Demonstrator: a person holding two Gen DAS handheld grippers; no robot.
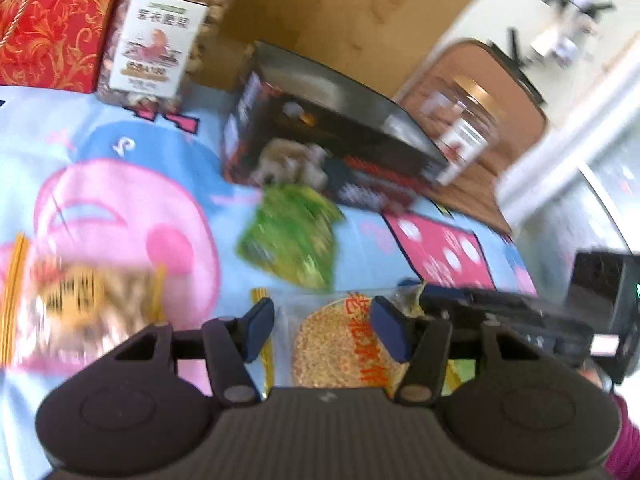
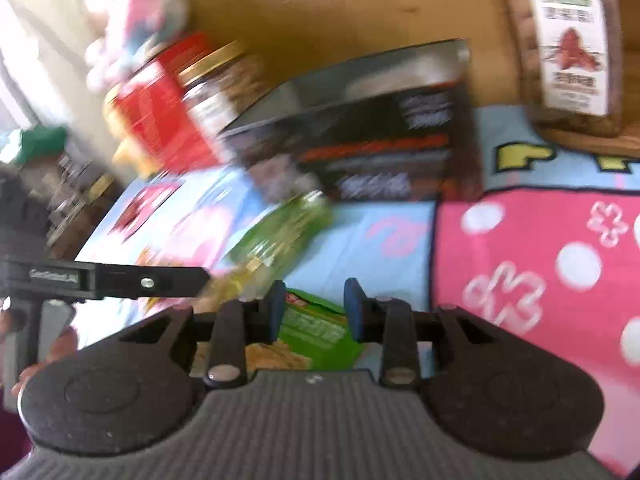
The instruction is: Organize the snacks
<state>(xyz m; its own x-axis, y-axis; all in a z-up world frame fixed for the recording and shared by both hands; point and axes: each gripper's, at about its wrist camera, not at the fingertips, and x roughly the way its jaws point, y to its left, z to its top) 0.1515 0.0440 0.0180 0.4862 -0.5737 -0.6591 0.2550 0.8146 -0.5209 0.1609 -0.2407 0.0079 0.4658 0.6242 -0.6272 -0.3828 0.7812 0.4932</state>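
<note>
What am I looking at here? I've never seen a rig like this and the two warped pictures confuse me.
There is no robot: a person holds a hand-held claw in each hand, and a wide-angle camera on each looks along its two fingers. One picture comes from the left claw, the other from the right claw. Both claws are open and hold nothing. On the blue and pink cartoon cloth lie an open black cardboard box, a crinkly green snack bag, a clear packet with a round golden cracker just under the left claw, and a green packet under the right one. A clear plastic nut jar stands behind.
</note>
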